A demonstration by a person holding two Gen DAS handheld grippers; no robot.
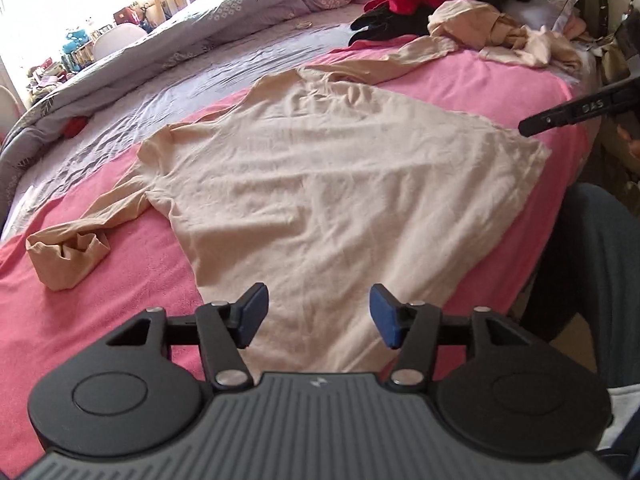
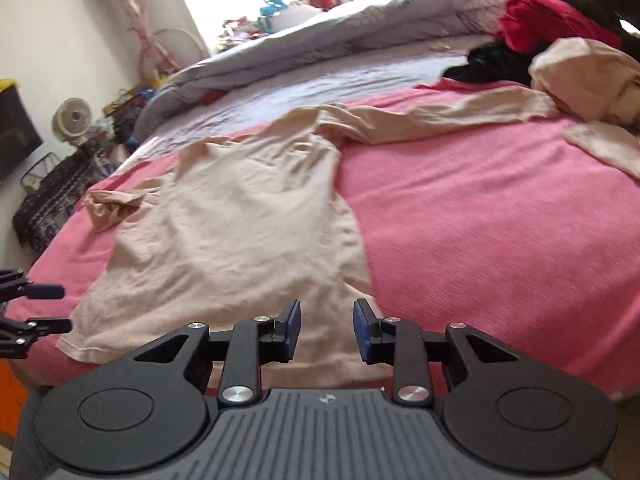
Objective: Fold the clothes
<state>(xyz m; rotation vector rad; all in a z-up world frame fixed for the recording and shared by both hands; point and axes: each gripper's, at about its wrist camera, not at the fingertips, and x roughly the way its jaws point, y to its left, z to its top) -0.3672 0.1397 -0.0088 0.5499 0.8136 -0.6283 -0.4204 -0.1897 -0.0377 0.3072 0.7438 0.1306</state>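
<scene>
A beige long-sleeved top [image 1: 340,184] lies spread flat on a pink blanket [image 1: 120,304] on the bed; it also shows in the right wrist view [image 2: 240,232]. One sleeve [image 1: 68,248] is bunched at the left, the other [image 2: 440,116] stretches toward the clothes pile. My left gripper [image 1: 318,312] is open and empty just above the hem. My right gripper [image 2: 326,330] is open and empty over the hem's other corner; its black fingers [image 1: 568,114] show at the right of the left wrist view. The left gripper's fingers [image 2: 44,308] show at the left edge.
A pile of red, black and beige clothes [image 1: 440,4] lies at the far end of the bed. A grey duvet [image 1: 200,32] is bunched along the far side. A fan [image 2: 72,122] and clutter stand by the wall. My leg [image 1: 588,280] is beside the bed.
</scene>
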